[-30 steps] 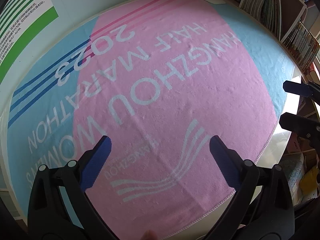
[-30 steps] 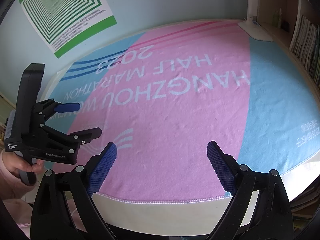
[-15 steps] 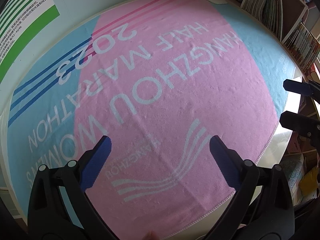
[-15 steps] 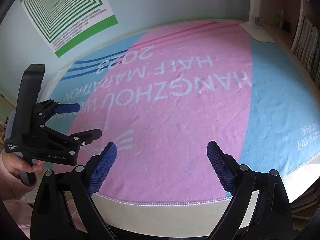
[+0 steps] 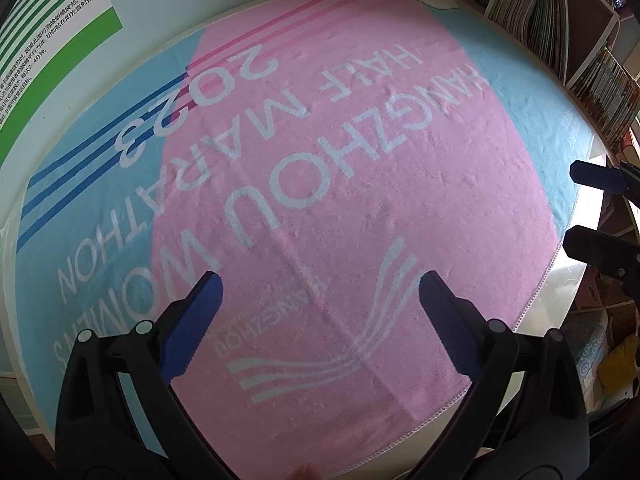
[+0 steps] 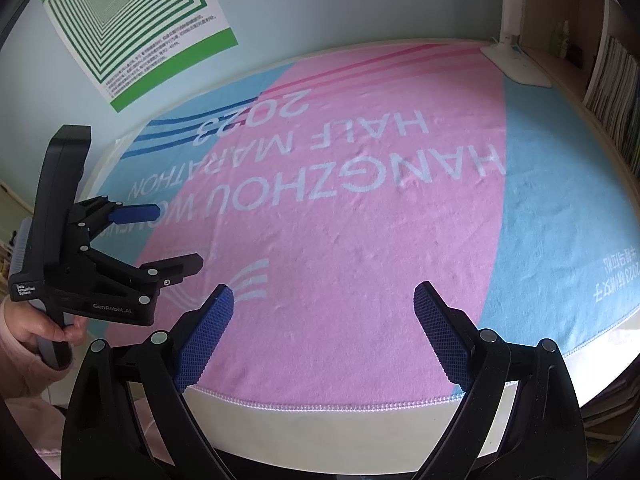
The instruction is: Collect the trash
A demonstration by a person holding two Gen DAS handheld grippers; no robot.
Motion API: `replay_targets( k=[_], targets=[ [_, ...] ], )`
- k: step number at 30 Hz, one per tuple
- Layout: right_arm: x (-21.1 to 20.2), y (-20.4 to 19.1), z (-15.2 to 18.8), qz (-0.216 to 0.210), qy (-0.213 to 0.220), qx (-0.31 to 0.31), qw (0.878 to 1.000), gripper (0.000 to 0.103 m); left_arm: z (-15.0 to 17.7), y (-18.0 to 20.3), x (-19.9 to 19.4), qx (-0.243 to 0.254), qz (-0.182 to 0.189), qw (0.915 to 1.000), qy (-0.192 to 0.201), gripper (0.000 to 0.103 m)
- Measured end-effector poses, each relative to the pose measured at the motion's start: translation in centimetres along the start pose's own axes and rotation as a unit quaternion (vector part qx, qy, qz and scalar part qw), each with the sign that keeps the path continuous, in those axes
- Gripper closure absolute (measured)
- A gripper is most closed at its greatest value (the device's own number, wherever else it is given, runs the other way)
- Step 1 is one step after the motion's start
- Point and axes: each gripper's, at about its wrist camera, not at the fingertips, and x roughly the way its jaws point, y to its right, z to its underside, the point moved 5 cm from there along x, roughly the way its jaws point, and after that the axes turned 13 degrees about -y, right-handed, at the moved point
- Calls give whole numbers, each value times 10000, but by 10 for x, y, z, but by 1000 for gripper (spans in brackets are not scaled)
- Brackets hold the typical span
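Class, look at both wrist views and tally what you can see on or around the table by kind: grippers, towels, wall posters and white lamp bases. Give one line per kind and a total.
Hand-held gripper: 2, left and right, both open
Towel: 1
Wall poster: 1
White lamp base: 1
Total: 5
No trash shows on the towel.

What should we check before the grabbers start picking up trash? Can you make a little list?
1. Left gripper open: ok.
2. Right gripper open: ok.
3. Both empty, nothing between the fingers: ok.
4. Trash in sight on the towel: not ok, none shows.
5. Bin or bag to drop trash in: cannot tell, none in view.
6. Grippers apart from each other: ok.
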Motion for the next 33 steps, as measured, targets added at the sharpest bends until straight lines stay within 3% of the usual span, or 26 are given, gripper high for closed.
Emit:
replay_targets(
  k=[18, 33],
  targets=[
    [-1, 2, 0, 48, -11, -12, 10000, 12, -1, -3, -1, 53, -176, 9997, 150, 7],
    [1, 0, -1, 60, -48, -25, 10000, 12, 0, -5, 1, 83, -50, 9998, 190, 7]
  ],
)
